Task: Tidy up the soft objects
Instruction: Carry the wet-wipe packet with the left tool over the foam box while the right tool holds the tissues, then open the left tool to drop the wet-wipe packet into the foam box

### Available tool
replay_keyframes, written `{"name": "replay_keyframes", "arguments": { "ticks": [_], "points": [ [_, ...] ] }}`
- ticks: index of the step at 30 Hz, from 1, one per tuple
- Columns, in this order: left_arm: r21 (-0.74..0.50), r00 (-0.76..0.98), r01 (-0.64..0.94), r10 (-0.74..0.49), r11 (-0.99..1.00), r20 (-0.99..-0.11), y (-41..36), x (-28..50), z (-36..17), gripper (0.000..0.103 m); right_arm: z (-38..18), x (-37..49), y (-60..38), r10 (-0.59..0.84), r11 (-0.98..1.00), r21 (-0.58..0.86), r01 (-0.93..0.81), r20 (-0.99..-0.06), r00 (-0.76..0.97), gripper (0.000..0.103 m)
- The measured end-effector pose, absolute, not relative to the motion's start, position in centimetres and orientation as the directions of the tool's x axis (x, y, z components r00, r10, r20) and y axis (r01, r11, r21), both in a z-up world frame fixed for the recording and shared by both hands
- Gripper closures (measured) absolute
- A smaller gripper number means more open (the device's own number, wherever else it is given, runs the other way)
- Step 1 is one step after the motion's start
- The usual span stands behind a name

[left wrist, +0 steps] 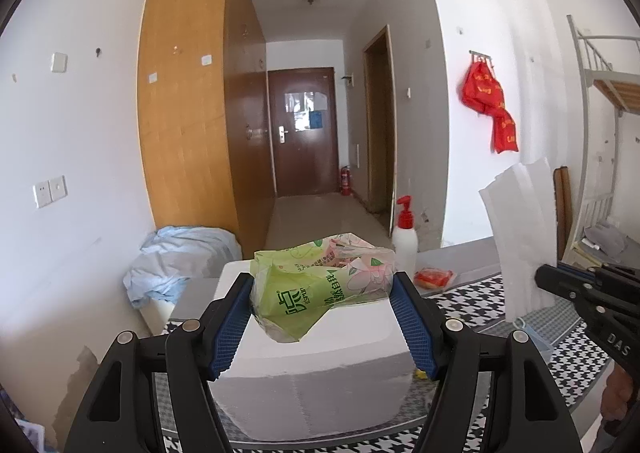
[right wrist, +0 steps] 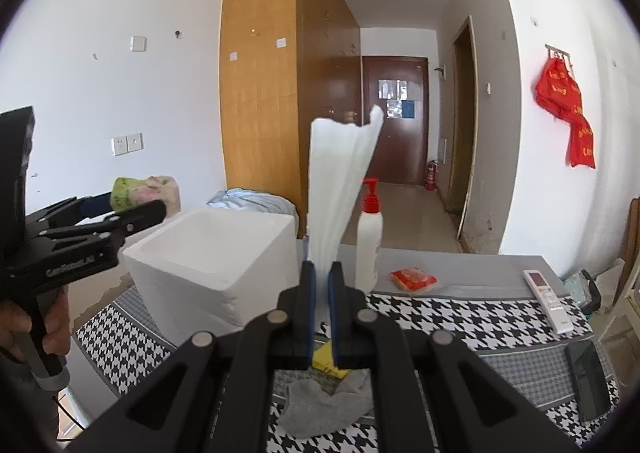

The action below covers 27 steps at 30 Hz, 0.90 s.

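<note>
The left gripper clamps a tissue pack above the foam box. The right gripper pinches a white sheet. Neither is boxed yet; a grey sock waits below its jaws.

Your left gripper hides part of the foam box behind its arms and the tissue pack. Your right gripper covers most of the yellow item on the table; you cannot tell what it is. The phone blurs near the edge.
</note>
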<state>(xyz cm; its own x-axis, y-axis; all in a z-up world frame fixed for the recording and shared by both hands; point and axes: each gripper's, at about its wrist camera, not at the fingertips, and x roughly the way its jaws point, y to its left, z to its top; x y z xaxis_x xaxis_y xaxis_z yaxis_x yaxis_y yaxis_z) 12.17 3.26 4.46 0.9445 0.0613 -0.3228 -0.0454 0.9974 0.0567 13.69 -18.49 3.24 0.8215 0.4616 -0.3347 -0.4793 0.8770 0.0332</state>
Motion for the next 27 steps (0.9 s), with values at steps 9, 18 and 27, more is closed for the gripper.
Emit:
{"name": "replay_keyframes", "arguments": {
  "ticks": [9, 18, 27],
  "points": [
    [0.044, 0.930, -0.074, 0.085, 0.996, -0.358, 4.6, 14.1, 4.2, 0.033, 3.3, 14.1, -16.9, 0.481, 0.863, 0.025, -0.504, -0.342, 0.807, 0.094],
    [0.023, 0.903, -0.089, 0.091, 0.996, -0.420, 5.8, 16.5, 3.4, 0.033, 3.2, 14.3, -15.9, 0.479, 0.863, 0.021, -0.505, -0.355, 0.803, 0.094],
    [0.007, 0.882, -0.090, 0.083, 0.996, -0.465, 6.5, 18.5, 2.5, 0.033, 3.0, 14.8, -15.6, 0.463, 0.869, 0.011, -0.494, -0.369, 0.806, 0.094]
  ]
}}
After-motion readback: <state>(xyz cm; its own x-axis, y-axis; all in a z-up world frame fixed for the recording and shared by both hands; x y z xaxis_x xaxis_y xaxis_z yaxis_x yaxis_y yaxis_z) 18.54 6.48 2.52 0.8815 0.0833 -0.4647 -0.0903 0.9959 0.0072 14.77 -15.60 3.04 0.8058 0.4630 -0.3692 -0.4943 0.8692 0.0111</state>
